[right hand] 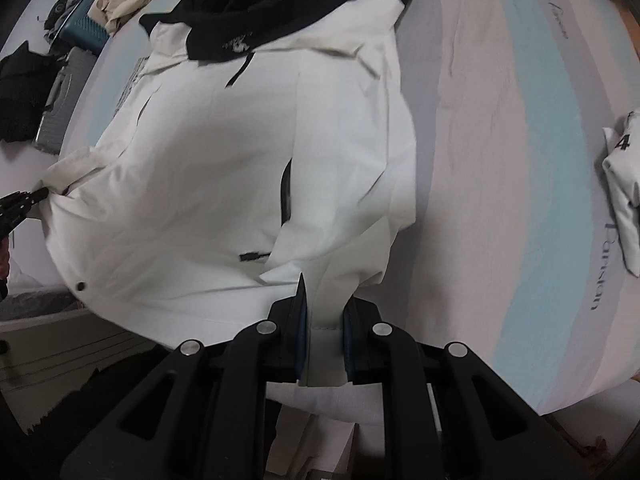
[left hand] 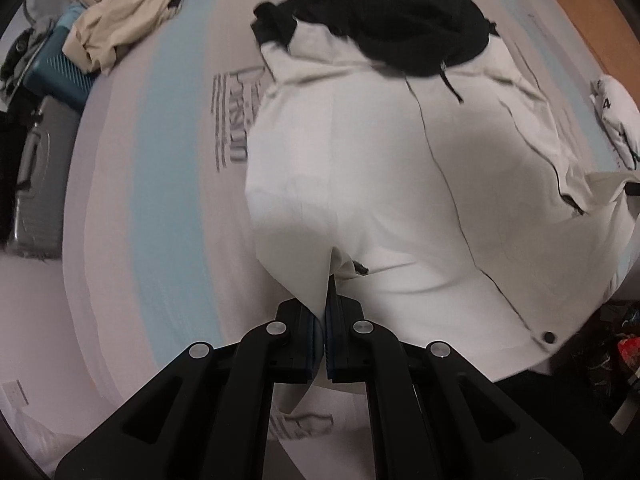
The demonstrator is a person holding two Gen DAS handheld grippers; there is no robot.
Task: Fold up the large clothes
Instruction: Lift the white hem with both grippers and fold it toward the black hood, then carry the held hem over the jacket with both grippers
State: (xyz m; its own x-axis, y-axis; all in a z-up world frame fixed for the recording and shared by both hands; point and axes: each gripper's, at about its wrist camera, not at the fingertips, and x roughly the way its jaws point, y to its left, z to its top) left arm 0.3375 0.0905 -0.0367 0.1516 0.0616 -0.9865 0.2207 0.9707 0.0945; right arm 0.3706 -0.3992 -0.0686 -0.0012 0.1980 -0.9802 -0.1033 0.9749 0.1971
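A large white jacket [left hand: 380,168] with a black hood [left hand: 392,20] lies spread on the bed, its near hem lifted. My left gripper [left hand: 324,316] is shut on one bottom corner of the jacket, pinching thin fabric between its pads. In the right wrist view the jacket [right hand: 224,168] fills the middle, the hood [right hand: 280,4] at the far end. My right gripper [right hand: 324,320] is shut on a thicker fold of the other bottom corner. The left gripper [right hand: 28,200] shows at the left edge there, pulling the fabric taut.
The bed sheet [left hand: 152,168] is striped pale pink, grey and light blue with printed lettering. A beige and black garment pile [left hand: 124,20] lies at the far left over a teal suitcase [left hand: 56,72]. A folded white garment [right hand: 624,192] sits at the bed's right side.
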